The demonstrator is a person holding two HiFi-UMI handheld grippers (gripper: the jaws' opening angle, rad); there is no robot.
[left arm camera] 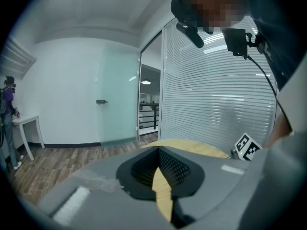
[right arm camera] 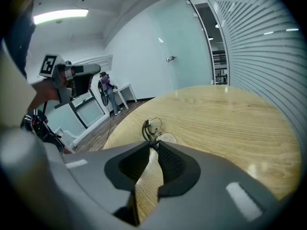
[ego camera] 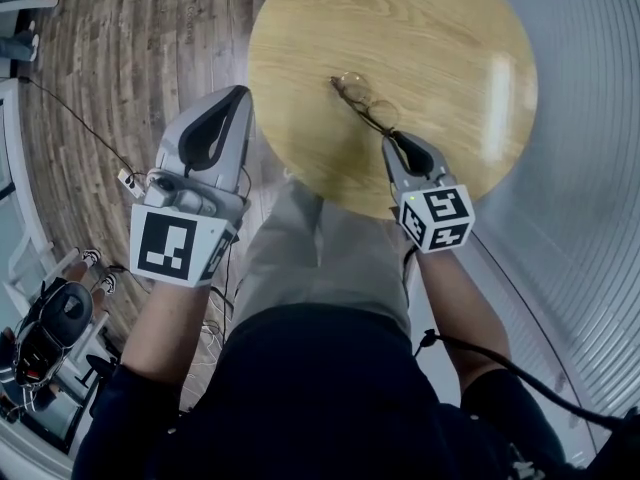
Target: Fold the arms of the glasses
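While the right gripper (ego camera: 393, 138) is pinching the near end of one thin dark arm of the glasses (ego camera: 362, 103), its jaws are standing closed down to the thickness of that arm, with nothing else between them. Glasses are lying on the round wooden table (ego camera: 450, 28), upper centre of the head view, lenses just beyond the jaw tips. Left gripper (ego camera: 240, 93) is hovering off the table's left edge, tips meeting, holding nothing.

Handling, judged: frame is looking very light, thin wire with clear lenses. Arm is likely springy along its length and pivoting only at the hinge, so it could easily bend or skid on the smooth top. Better hold is probably on the arm nearer the hinge, with the front steadied by the other gripper and the lenses left untouched.

Views: right gripper view is showing the pinch at the arm's end, which the head view is giving only small. Left gripper view is showing no glasses, only a sliver of table past its closed tips. Whether the far arm is folded, no view is making clear.
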